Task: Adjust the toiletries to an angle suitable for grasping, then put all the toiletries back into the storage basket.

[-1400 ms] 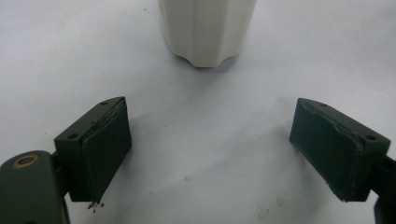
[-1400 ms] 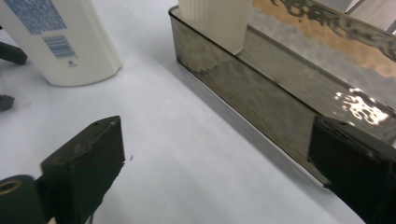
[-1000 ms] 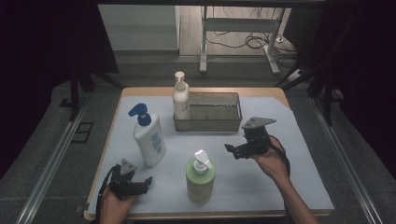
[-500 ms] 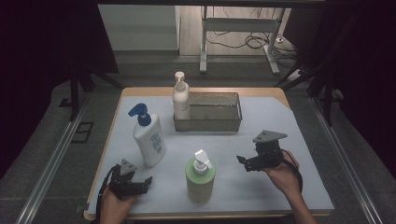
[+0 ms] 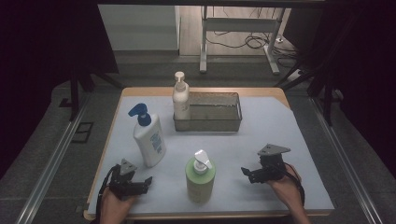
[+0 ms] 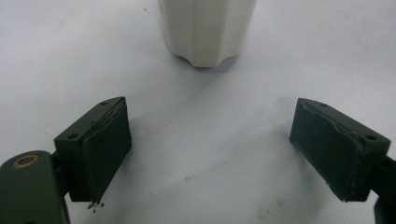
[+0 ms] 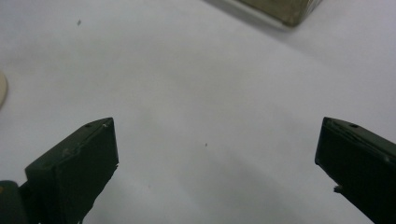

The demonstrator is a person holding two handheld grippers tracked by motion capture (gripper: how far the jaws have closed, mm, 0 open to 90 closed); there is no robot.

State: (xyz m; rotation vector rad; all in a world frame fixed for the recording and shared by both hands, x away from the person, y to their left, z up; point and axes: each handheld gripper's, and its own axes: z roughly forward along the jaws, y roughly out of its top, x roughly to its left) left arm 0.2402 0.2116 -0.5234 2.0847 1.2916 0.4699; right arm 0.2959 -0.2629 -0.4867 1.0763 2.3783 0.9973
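Both tools are resting low at the near edge of the worktop, which is covered by a pale sheet, and neither one is holding anything. To me this looks like a pause between steps, when the person is choosing which bottle to take.

The left tool is lying close to the sheet with its jaws spread wide. It is pointing toward the white plastic pump bottle with the blue pump head, which is standing upright just beyond the jaws. In the left gripper view the rounded white base of this bottle is standing a little ahead of the open jaws, not touching them.

The right tool is also spread wide, and its jaws are pointing to the left, toward the green round pump bottle with the white pump. This bottle is standing upright between the two tools, near the front edge. A third bottle, cream-white with a pump, is standing at the left end of the grey metal mesh basket; whether it stands inside or just beside, I cannot tell.

I think the next move is asking for a forward slide of one tool, keeping the jaws level and wide so that the body of the bottle comes between the pads, then a firm closing low enough that the bottle is not tipping.

The person's hands are wrapping the handles from behind, wrists low.
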